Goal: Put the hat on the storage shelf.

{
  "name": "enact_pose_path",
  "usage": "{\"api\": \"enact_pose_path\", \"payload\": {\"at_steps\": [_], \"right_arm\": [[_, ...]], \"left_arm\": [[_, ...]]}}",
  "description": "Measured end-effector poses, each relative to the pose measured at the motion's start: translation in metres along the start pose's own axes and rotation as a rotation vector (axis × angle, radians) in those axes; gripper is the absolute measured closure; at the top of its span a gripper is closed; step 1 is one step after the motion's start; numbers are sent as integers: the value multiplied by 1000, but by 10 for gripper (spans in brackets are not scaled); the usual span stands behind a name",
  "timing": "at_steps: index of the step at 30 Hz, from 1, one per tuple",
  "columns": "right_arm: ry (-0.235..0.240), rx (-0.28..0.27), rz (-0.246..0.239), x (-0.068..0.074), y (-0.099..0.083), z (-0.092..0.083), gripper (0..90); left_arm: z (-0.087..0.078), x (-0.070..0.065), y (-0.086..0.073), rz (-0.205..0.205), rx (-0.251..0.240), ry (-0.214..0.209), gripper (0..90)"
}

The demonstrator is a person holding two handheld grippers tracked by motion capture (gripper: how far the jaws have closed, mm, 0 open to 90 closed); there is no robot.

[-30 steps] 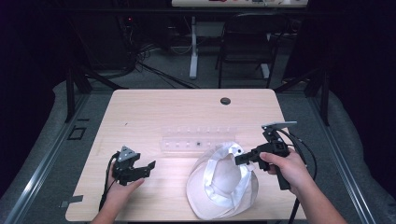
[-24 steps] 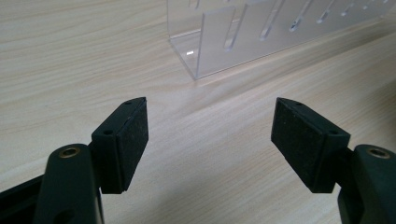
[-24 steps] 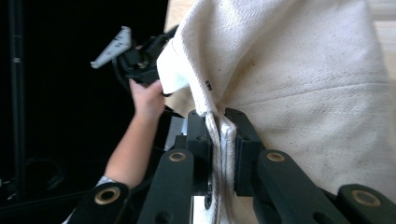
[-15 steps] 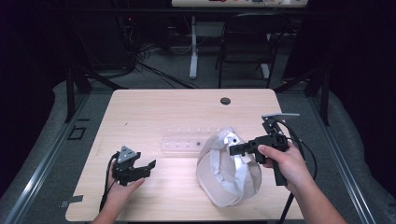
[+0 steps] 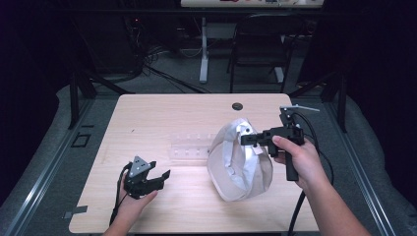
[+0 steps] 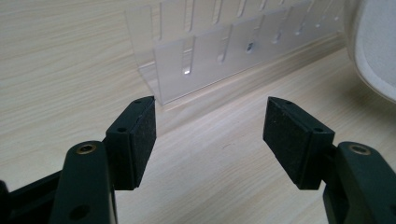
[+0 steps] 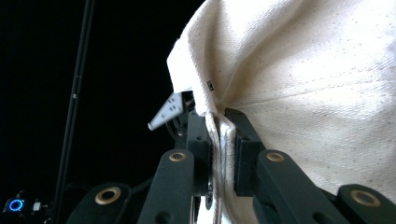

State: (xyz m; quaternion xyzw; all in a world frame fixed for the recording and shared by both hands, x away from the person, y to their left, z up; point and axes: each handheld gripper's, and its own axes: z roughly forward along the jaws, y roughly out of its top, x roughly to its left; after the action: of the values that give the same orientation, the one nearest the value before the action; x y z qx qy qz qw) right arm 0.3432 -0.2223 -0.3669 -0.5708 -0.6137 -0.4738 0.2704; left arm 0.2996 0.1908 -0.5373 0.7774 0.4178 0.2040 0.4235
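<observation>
**Lifting the bag by its edge**

Right gripper at centre right of the high view, clamped on a fold of the bag. Right gripper view: cloth pinched flat between both pads, seam running through the bite. Bag hanging at centre frame, lower end apparently resting on the table. Left gripper at lower left, jaws spread and just closing a little, nothing between them; clear rack ahead of it.

Probably best: keep the pinch firm, raise straight and slowly, avoid swinging into the rack. Bring the left in low to catch the opposite rim. Thin fold, so slip likely if jerked.
</observation>
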Motion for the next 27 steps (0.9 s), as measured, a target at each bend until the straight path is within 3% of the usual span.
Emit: {"api": "enact_pose_path", "payload": {"at_steps": [3, 6, 17, 21, 27], "right_arm": [[-2, -14, -15, 8, 5, 3, 812], [8, -23, -20, 15, 12, 6, 812], [-5, -73, -13, 40, 40, 15, 812], [-17, -90, -10, 45, 48, 19, 812], [-28, -124, 10, 48, 63, 26, 812]], "left_arm": [[0, -4, 0, 33, 0, 26, 357], [1, -7, 0, 33, -3, 36, 360], [2, -8, 1, 3, 1, -1, 341], [2, -10, 1, 18, -10, -12, 349], [3, -14, 1, 42, -24, 10, 354]]}}
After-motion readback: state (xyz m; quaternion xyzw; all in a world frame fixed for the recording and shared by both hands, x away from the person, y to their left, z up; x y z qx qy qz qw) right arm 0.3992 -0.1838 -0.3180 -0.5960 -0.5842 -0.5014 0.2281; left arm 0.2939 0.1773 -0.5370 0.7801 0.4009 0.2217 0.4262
